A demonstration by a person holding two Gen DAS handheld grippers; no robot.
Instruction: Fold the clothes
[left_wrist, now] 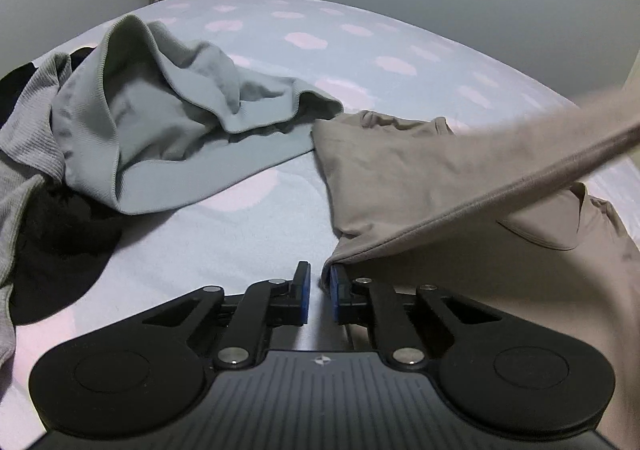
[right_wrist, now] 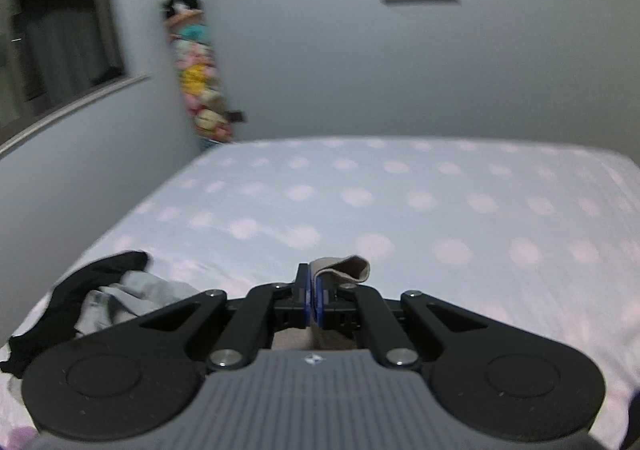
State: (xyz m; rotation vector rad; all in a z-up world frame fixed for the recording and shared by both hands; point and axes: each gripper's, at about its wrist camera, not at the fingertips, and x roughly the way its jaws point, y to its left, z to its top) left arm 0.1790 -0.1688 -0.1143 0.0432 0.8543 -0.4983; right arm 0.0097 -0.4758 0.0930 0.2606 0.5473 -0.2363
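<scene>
We see beige top [left_wrist: 400,186]: smooth matt knit. Green garment [left_wrist: 168,122]: ribbed cloth (grey one [left_wrist: 28,122] too). Sheet [left_wrist: 240,234]: soft, matt. Left gripper [left_wrist: 319,290]: matt black plastic, shiny metal pins.

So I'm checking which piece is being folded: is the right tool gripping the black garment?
No, the right tool is shut on a fold of beige garment; the black garment lies apart.

Left gripper [left_wrist: 320,282] angled down toward the bed, its blue-padded jaws a narrow gap apart, the right pad [left_wrist: 335,284] against a corner of beige cloth [left_wrist: 400,186], nothing visibly pinched between the pads. Right gripper [right_wrist: 312,290] held at a shallower downward angle, jaws clamped tight on a fold of that beige fabric
</scene>
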